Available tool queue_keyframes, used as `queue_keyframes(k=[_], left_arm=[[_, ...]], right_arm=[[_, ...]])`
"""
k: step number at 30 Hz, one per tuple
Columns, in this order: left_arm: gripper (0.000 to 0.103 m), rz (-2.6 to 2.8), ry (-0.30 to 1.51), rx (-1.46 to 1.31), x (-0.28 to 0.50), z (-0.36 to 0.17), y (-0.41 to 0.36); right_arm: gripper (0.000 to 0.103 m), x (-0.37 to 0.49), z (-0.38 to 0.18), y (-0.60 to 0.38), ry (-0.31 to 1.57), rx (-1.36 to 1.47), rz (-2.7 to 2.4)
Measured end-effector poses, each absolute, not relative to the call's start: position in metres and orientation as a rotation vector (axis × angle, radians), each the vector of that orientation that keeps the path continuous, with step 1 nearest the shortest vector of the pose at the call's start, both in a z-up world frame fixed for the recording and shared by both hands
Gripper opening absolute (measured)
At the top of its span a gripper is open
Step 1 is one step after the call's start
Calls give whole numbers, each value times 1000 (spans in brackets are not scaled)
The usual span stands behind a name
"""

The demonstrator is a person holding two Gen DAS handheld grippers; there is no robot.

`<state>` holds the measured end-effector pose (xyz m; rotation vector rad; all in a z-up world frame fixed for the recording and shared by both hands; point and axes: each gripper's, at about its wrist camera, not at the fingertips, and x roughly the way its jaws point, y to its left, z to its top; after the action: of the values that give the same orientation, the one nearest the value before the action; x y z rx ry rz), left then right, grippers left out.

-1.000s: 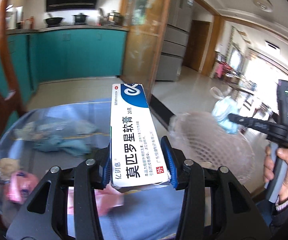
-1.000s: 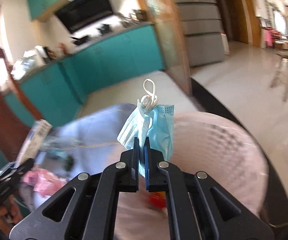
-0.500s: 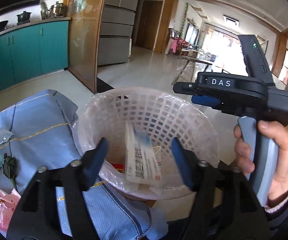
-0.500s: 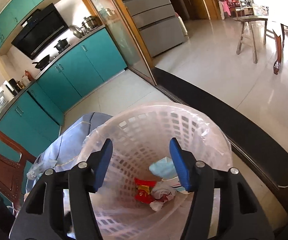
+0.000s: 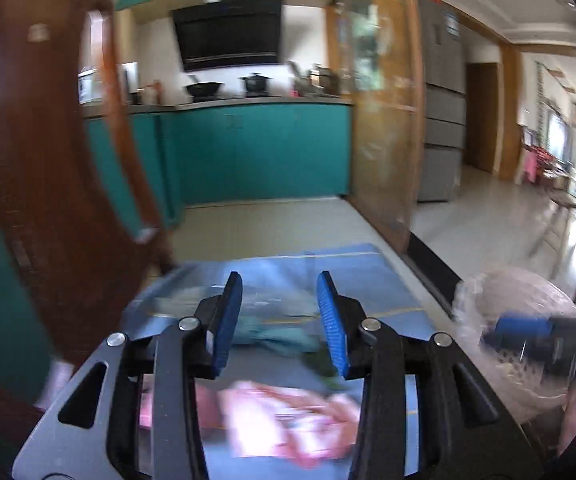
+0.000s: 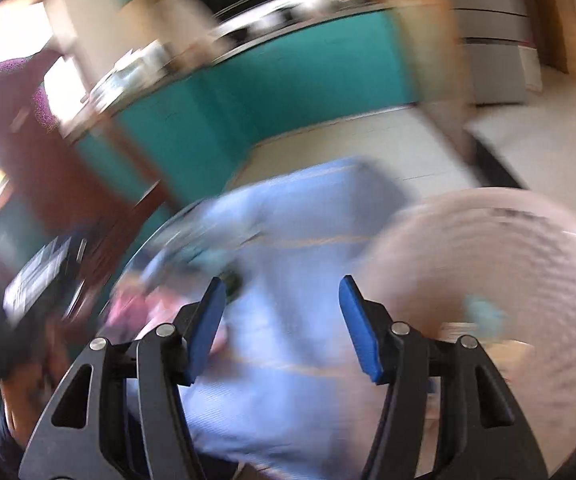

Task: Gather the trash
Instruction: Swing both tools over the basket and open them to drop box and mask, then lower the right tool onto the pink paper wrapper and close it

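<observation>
You're holding both grippers spread w/ nothing in them: left gripper (image 5: 280, 320), right gripper (image 6: 282, 324). Trash is lying on the blue tablecloth (image 5: 391, 292): pink wrapper (image 5: 284, 416) just below the left jaws, teal crumpled bit (image 5: 276, 334) btwn them. Both are looking thin, soft, prob. light & crinkly, so pinch a raised fold. Lined mesh basket (image 6: 499, 264) is sitting at table's right edge.
</observation>
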<state>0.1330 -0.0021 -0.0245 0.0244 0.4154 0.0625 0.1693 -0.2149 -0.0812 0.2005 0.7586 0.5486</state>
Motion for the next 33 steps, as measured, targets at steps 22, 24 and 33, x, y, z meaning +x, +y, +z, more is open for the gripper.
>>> queue_keyframes(k=[22,24,33], left_arm=[[60,155,453,-86,118,-23,77],[60,155,454,-82,117,-23,77],[60,152,486,-67,120,-29,76]], right_arm=[[46,176,-153,-73,944,-115,632],[37,175,-153,-74,939,-111,633],[27,169,-129,-93,863,-48,637]])
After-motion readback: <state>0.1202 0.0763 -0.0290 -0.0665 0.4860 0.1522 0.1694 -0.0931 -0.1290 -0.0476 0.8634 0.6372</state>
